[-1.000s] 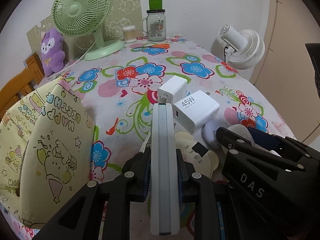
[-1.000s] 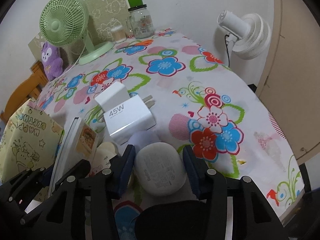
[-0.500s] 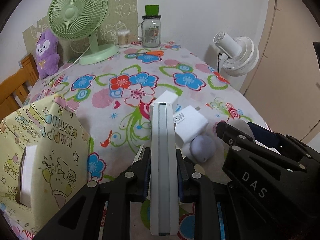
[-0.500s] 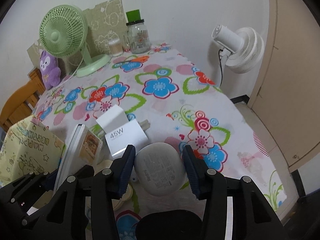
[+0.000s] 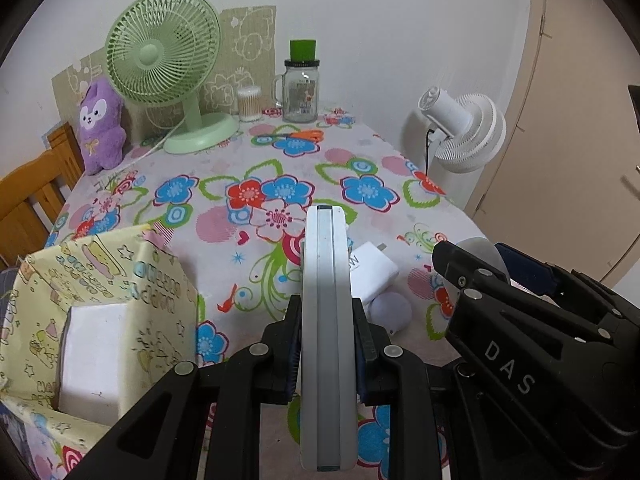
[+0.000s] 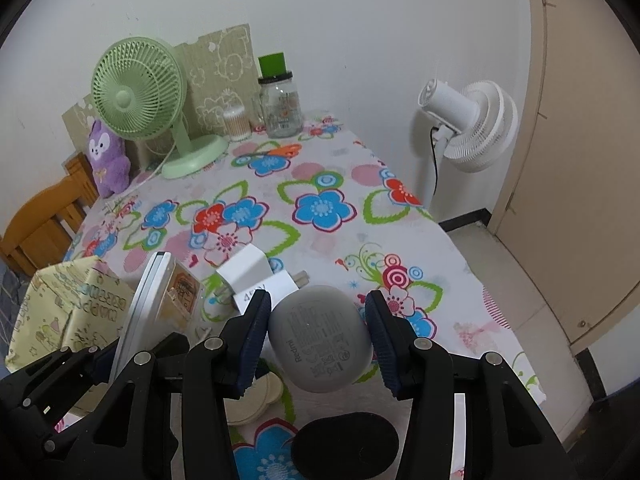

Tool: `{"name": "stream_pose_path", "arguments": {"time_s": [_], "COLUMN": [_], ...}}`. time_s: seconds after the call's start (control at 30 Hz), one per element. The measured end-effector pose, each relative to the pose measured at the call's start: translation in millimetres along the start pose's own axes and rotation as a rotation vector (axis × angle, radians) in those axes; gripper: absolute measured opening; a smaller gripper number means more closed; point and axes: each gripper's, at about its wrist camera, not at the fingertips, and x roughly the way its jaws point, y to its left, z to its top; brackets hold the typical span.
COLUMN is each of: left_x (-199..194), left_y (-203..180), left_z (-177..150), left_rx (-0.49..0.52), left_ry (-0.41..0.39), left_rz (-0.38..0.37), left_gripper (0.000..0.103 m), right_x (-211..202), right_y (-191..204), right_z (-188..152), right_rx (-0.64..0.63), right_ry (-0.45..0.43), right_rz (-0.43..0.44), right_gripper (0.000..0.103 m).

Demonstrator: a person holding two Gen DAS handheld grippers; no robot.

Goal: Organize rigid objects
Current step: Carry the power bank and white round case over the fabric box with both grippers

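Both claws are closed on something and are above the flowered tablecloth (image 5: 280, 168). Left gripper (image 5: 327, 350) has its two jaws pressed on the flat sides of a thin white slab (image 5: 328, 320), which stands on its narrow edge between them and reaches far ahead of the fingertips. In the right wrist view the same slab (image 6: 146, 308) shows a printed label on its broad side. Right gripper (image 6: 318, 338) has its dark blue pads (image 6: 254, 332) against both sides of a grey rounded earbud case (image 6: 320, 340), with small printed text facing the camera.

Ahead of the right claw, close behind the case, two white chargers (image 6: 256, 276) lie on the cloth, touching each other; one carries a wattage mark, partly hidden. Just right of the left claw a pale lilac round thing (image 5: 390, 312) lies beside those chargers. To the left of the left claw stands a yellow cartoon-printed box (image 5: 120, 300), open at the top, with a white block (image 5: 96, 356) inside it. Below the right claw some cream round pads (image 6: 256, 396) rest on the cloth.

Far ahead of both claws, at the wall, stand a green desk fan (image 5: 164, 68), a purple plush toy (image 5: 100, 124), a jar of cotton swabs (image 5: 249, 104) and a glass mug jar (image 5: 301, 88). A white floor fan (image 6: 468, 124) stands beyond the table's right edge.
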Motion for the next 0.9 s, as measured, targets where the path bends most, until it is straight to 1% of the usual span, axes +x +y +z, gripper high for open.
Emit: {"name": "stream_pose_path", "arguments": {"time_s": [0.53, 0.9], "left_x": [-38.7, -57.4], "left_y": [13.6, 30.0], "left_z": [6.7, 9.3], "left_rx": [0.006, 0.009], "left_ry": [-0.044, -0.058], "left_rz": [-0.012, -0.016], "left_gripper": [0.02, 0.02], "right_x": [-39.5, -55.2], "right_y": [24.0, 46.0], "right_z": [11.2, 15.6], "right_rx": [-0.022, -0.041], "right_ry": [-0.057, -0.069], "right_rz": [-0.011, -0.009], "right_gripper": [0.052, 0.052]}}
